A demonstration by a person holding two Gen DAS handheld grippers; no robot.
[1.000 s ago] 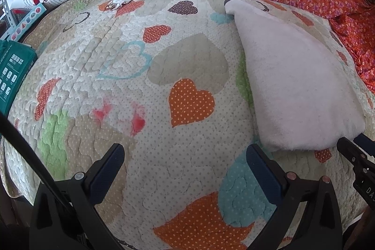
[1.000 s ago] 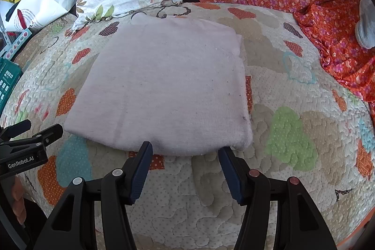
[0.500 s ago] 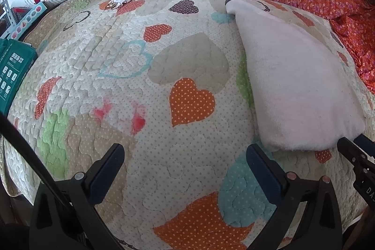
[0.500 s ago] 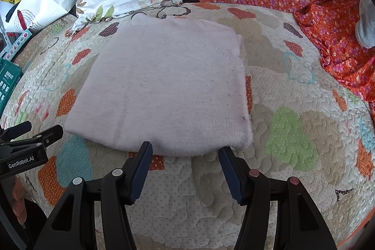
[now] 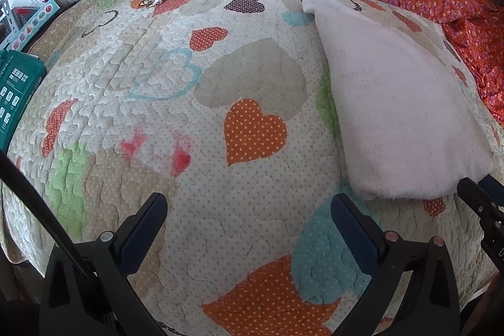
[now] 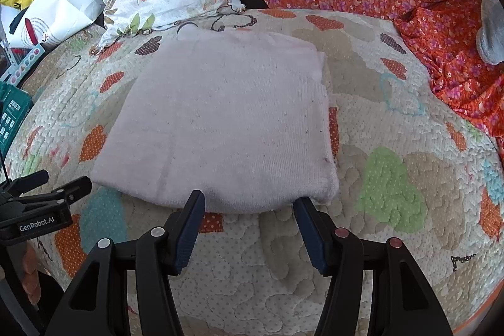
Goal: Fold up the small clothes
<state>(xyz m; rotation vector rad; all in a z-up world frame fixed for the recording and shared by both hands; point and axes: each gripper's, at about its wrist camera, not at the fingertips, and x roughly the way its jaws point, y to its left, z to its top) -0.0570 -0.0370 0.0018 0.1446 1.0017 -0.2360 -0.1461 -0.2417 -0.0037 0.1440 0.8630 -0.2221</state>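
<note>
Your right gripper (image 6: 249, 203) and left gripper (image 5: 249, 210) both gape empty near the folded pink garment (image 6: 220, 122), suggesting you've finished that fold.

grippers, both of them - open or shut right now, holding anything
Left gripper: open, holding nothing, over the quilt.
Right gripper: open, holding nothing, at the near edge of the folded pink cloth.
</note>
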